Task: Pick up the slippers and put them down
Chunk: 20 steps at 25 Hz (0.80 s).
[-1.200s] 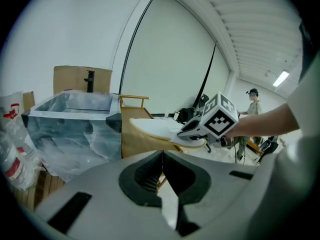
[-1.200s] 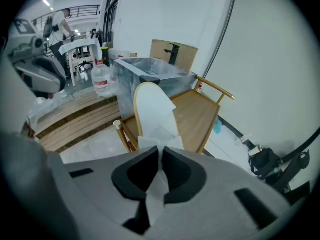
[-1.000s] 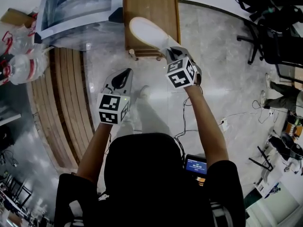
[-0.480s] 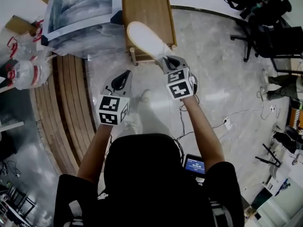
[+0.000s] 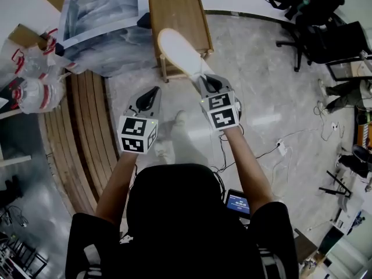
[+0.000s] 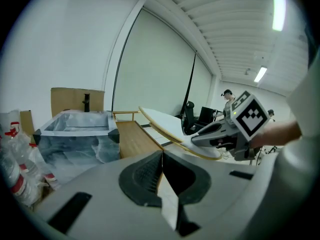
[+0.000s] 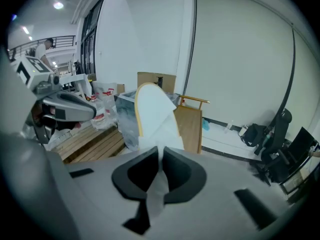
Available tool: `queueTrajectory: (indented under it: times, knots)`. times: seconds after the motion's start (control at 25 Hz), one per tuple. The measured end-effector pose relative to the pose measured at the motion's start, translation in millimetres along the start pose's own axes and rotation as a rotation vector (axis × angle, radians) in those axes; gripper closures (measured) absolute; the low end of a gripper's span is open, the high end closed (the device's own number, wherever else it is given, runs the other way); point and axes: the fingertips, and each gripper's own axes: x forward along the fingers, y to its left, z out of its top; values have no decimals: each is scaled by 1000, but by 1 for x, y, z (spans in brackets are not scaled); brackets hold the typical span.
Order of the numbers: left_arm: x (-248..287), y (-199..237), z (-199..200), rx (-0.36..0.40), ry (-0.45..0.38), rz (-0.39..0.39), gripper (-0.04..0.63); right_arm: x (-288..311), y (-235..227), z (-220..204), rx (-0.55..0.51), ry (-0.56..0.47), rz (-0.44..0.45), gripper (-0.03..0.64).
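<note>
A flat white slipper (image 5: 177, 46) with a tan sole edge sticks out ahead of my right gripper (image 5: 204, 81), which is shut on its near end. The slipper hangs in the air over the near end of a wooden bench (image 5: 174, 7). In the right gripper view the white slipper (image 7: 152, 109) runs straight back between the closed jaws of that gripper (image 7: 161, 156). My left gripper (image 5: 150, 93) hovers to the left, lower and apart. Its jaws (image 6: 161, 156) are shut on a thin white strip with a tan edge; nothing shows beyond them. From there the slipper (image 6: 170, 124) appears edge-on.
A plastic-wrapped grey box (image 5: 99, 16) stands beside the bench. Curved wooden slats (image 5: 81, 115) run down the left, with plastic bags of bottles (image 5: 29, 80) beyond. Office chairs (image 5: 325, 34) and floor cables (image 5: 273, 150) lie to the right. A blurred pale shape (image 5: 171, 132) lies on the glossy floor.
My right gripper has carried the slipper a little nearer and higher, still clamped. The left gripper has kept beside it, jaws unchanged. The whole view has shifted slightly over the floor.
</note>
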Motion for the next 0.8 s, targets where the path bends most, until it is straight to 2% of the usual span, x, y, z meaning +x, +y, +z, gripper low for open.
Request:
queueTrajectory:
  times: [0.52,0.8]
  knots:
    - [-63,-39,-22,54,-26,-82,589,-82,43,-27,74,-50,-89,603]
    - [-88,-53,-48,60,0,-122,589,-113,62,-52,120,-52,-135,603]
